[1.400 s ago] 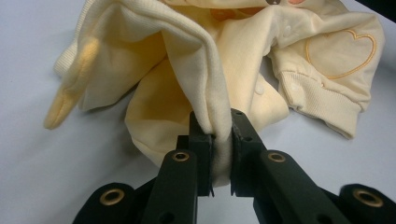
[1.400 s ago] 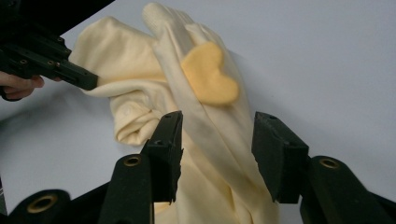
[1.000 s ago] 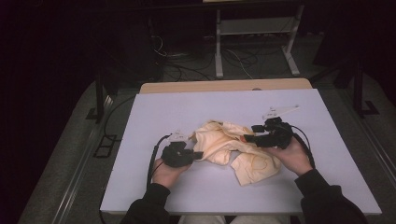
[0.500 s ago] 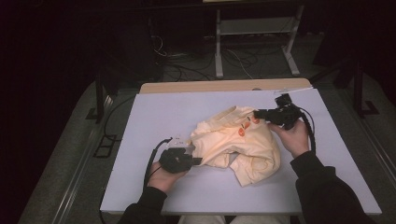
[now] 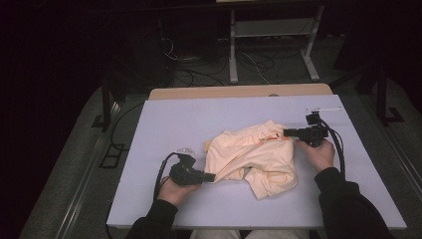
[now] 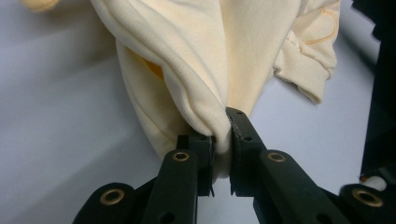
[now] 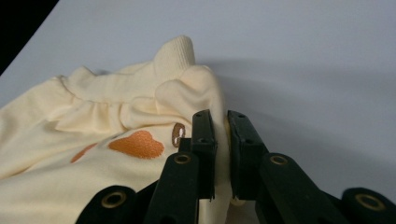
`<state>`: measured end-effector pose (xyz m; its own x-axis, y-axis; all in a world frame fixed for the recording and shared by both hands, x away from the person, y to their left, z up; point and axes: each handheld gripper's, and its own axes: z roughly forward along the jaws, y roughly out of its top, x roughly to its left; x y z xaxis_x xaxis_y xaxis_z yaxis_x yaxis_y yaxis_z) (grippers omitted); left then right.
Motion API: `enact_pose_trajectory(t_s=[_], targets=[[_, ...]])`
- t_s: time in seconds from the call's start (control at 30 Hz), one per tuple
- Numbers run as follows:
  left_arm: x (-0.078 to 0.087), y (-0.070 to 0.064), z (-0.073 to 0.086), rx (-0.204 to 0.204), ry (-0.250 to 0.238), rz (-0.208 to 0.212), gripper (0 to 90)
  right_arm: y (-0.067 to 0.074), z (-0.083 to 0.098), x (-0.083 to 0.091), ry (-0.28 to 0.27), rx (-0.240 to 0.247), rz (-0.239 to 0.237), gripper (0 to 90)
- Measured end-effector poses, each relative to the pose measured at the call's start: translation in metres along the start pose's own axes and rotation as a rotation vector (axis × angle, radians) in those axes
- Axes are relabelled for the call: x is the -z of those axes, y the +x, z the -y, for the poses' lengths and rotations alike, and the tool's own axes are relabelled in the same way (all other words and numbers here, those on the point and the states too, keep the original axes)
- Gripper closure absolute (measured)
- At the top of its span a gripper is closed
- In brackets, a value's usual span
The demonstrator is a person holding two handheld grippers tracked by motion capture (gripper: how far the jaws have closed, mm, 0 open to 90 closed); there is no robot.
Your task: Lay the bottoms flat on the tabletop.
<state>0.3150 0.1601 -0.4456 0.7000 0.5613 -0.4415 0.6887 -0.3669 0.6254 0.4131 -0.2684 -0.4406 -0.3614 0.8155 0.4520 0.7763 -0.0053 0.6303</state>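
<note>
Now both my grippers grip the cream garment point(image 5: 251, 157) on the counter point(image 5: 164, 119): left fingers point(image 5: 211, 177) at 8 o'clock, right fingers point(image 5: 288, 132), just closed, at 2.

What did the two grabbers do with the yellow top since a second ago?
The right gripper let go of the cream top, swung out toward the table's far right, then its jaws closed again on the top's edge, spreading it wider. The left gripper kept its pinch and barely moved.
</note>
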Motion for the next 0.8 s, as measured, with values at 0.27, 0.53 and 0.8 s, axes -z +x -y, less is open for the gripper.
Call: enact_pose_trajectory(t_s=[0.27, 0.53, 0.8], targets=[[0.015, -0.01, -0.01, -0.082, -0.007, -0.152, 61.8, 0.001, 0.0, -0.002, -0.006, 0.011, -0.008, 77.5], [0.046, -0.012, -0.032, -0.107, -0.108, -0.267, 50.2, 0.007, -0.005, 0.018, -0.081, 0.043, -0.01, 69.4], [0.042, -0.015, -0.063, -0.144, -0.151, -0.252, 48.5, 0.024, -0.004, 0.022, -0.084, 0.125, -0.037, 63.8]])
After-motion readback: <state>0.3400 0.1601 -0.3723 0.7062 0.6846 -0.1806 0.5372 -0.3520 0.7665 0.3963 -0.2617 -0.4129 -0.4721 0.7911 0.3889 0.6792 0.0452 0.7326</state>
